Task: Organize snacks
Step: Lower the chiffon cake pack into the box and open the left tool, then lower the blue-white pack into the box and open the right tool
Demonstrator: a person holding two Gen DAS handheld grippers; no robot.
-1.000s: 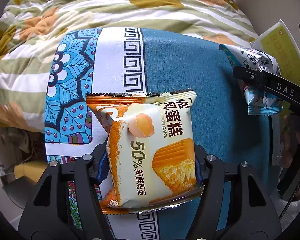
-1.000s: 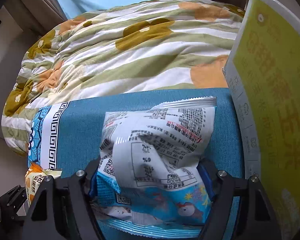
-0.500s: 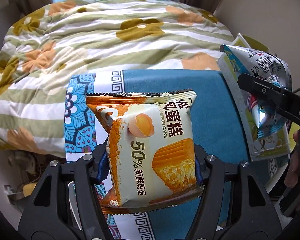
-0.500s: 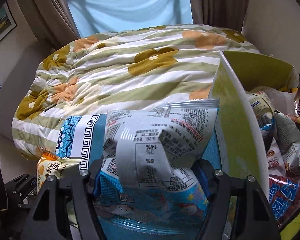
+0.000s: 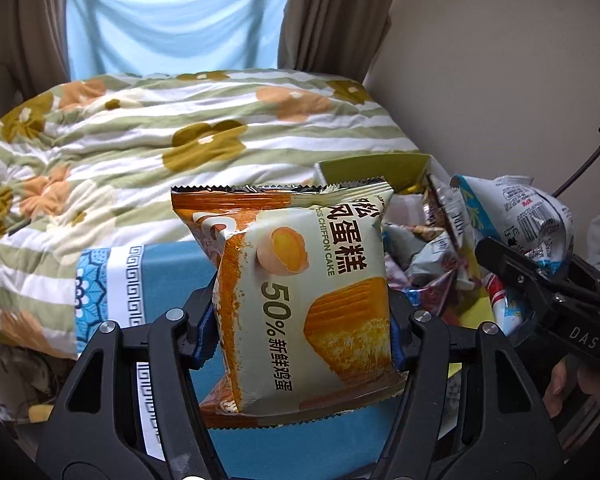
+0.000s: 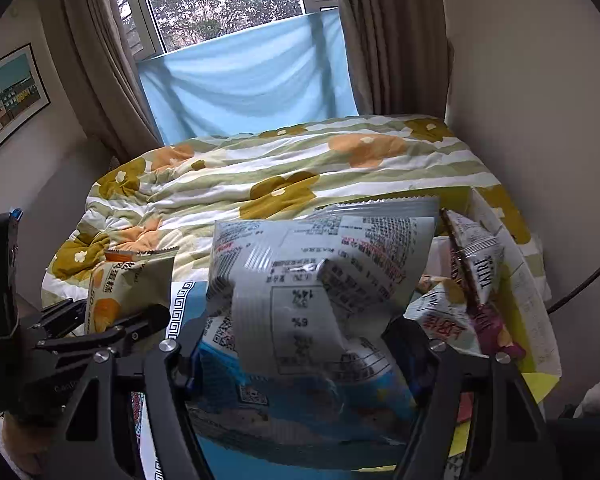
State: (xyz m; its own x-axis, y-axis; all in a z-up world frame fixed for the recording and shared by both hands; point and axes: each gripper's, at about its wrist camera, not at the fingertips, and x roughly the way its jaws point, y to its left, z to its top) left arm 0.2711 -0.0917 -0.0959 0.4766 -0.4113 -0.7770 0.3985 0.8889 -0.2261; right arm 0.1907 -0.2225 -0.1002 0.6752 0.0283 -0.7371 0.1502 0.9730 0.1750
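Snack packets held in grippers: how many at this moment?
2. The chiffon cake packet is clamped in the left gripper; the blue-and-white packet is clamped in the right gripper. More packets sit in the box, partly hidden.

Left wrist view: mounted behind the left gripper, looking forward and downward along its fingers, very close to the chiffon cake packet filling the centre; right gripper at the right edge. Right wrist view: same mounting behind the right gripper, close on the blue-and-white snack bag, left gripper at lower left. Shared ground: flowered quilt, blue curtain, blue patterned cloth, snack box.
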